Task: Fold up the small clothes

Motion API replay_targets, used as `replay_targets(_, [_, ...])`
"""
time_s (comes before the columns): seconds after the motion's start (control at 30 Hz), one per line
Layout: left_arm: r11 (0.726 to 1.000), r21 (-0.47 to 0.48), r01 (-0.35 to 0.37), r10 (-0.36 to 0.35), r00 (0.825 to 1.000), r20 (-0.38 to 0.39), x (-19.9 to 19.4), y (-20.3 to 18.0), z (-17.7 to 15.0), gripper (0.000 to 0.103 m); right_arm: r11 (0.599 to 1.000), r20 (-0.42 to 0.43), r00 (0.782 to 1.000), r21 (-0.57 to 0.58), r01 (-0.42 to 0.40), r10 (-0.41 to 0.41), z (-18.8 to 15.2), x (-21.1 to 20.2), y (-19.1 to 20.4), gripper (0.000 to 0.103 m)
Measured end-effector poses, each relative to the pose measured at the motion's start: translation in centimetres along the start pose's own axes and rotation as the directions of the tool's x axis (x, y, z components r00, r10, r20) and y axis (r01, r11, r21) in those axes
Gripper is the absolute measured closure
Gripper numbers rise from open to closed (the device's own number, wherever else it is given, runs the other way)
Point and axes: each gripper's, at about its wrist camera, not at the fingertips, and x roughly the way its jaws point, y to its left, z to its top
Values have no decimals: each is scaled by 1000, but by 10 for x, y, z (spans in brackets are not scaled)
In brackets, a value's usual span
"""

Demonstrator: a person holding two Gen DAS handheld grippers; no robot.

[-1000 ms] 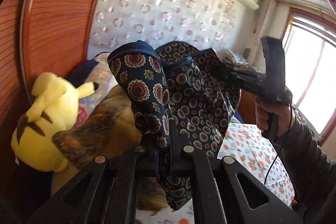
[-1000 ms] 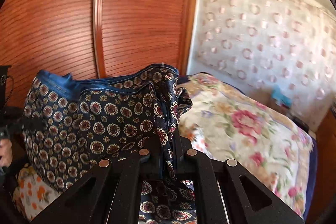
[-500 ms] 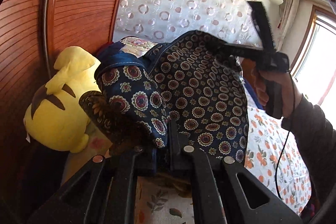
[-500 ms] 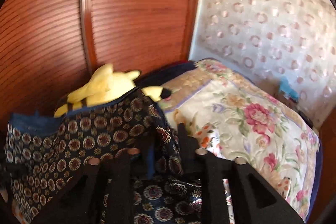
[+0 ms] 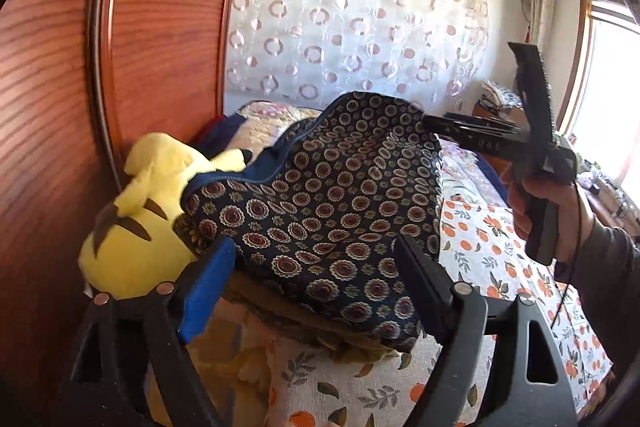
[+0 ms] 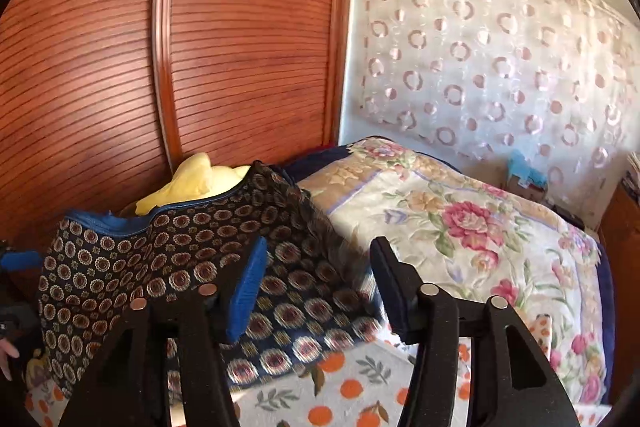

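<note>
A small navy garment (image 5: 336, 211) printed with round medallions lies spread over a brown furry heap at the head of the bed, its blue hem against a yellow plush toy (image 5: 136, 215). My left gripper (image 5: 316, 263) has its jaws opening, with the garment's near edge between the fingers and no pad pressing on it. In the right wrist view the same garment (image 6: 192, 251) lies under and between the fingers of my right gripper (image 6: 316, 271), whose jaws are also opening, off the cloth. From the left wrist view the right gripper (image 5: 452, 125) hovers at the garment's far corner, held by a hand (image 5: 560, 215).
A reddish wooden slatted panel (image 6: 200, 47) stands close behind the plush toy (image 6: 200, 179). A folded floral quilt (image 6: 460, 227) lies to the right. The bed sheet (image 5: 500, 259) has an orange-fruit print. A circle-patterned curtain (image 5: 360, 27) covers the far wall; a window (image 5: 608, 87) is at right.
Both grippers have gone from shut on the hanging garment to open. The garment has dropped and spread onto the heap beside the plush toy. Both hands have sunk a little.
</note>
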Motion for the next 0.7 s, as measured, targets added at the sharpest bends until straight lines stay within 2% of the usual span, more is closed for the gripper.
replay_targets(0.2, [999,42,1,-1,1000,14,-16,-22,0,21,999,13,1000,41,-7,6,-20,-43,0,43])
replay_targets(0.47, [994,100,43,-44,999,8,-29,-75,-4,21,996,28,999,90,18,-20,-65,-123,6,39])
replay_targets(0.7, [988,141,62,-62,998,-3,-34,-119,-17,21,990,42,997,130,58,-63,-99,-200,17,29])
